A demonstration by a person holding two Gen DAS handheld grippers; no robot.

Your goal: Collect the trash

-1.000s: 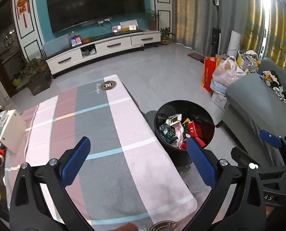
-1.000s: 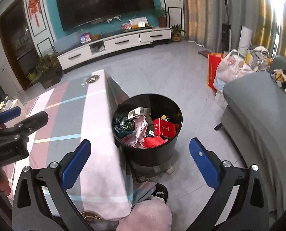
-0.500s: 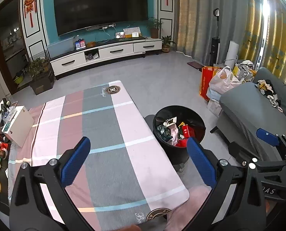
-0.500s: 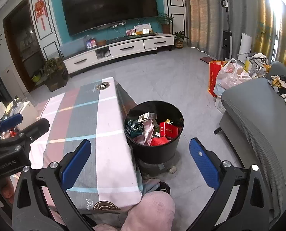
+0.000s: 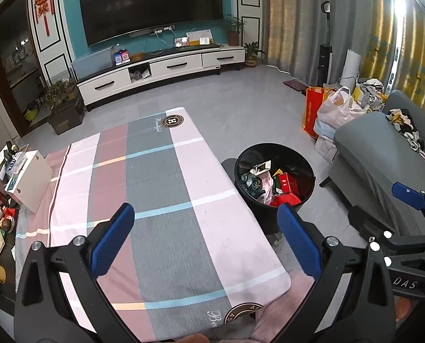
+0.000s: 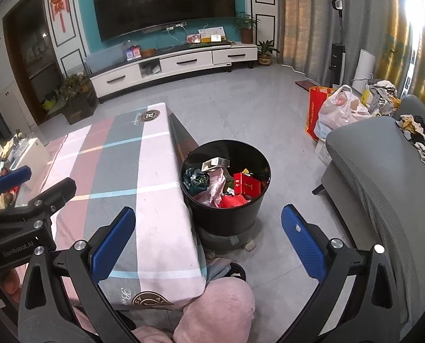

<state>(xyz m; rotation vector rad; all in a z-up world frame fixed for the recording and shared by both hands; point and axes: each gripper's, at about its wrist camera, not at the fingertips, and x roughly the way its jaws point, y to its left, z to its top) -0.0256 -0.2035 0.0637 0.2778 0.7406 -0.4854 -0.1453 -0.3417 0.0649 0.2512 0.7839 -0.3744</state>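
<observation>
Both claws have pulled up and back from the table (image 5: 183,200). Left claw (image 5: 203,243) and right claw (image 6: 208,243) wide, empty. Trash sits in bin (image 6: 226,214) off the table's right edge; scan before descending.

One bin (image 6: 226,217), one table (image 5: 161,205) — two tools, left (image 5: 205,241) and right (image 6: 208,241)
</observation>
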